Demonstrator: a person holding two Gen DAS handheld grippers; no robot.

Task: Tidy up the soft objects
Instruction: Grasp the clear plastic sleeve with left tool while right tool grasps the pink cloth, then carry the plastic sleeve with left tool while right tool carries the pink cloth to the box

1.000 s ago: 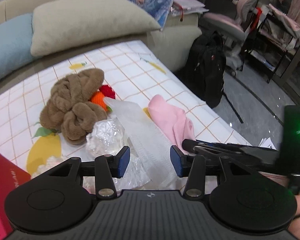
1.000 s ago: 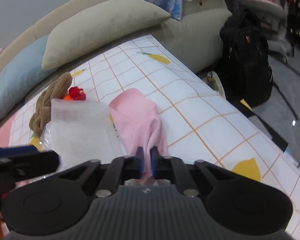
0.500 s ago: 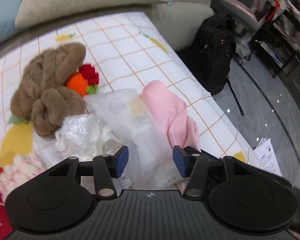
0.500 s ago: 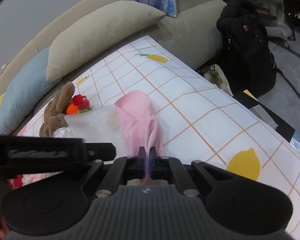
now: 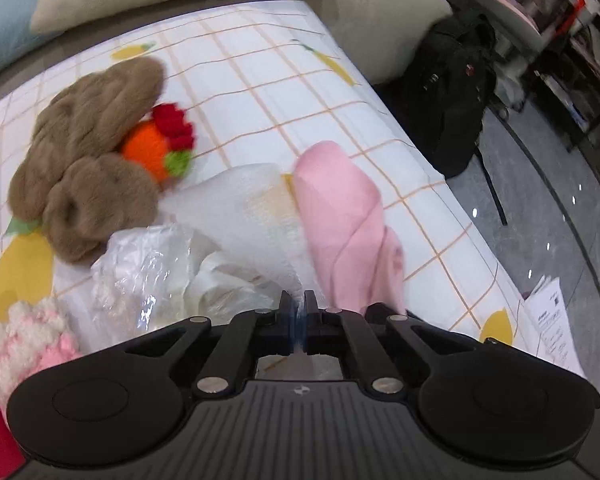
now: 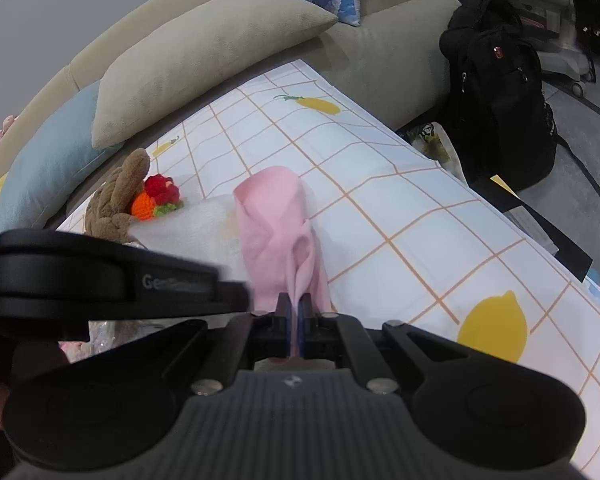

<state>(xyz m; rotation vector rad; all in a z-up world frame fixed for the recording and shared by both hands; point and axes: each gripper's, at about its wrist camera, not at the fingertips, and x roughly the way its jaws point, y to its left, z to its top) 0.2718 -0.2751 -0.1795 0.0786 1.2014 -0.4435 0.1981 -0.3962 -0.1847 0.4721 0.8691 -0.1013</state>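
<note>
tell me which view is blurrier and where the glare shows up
Left wrist view: motion smear on the brown plush and orange crochet toy, glare on the crinkled plastic. Right wrist view: sharper, though the left gripper's body crossing close is soft; fisheye bends the checked sheet.

left gripper (image 5: pixel 299 312): black ribbed plastic body | round side discs | silver screws | blue pads | right gripper (image 6: pixel 296 312): same build
</note>
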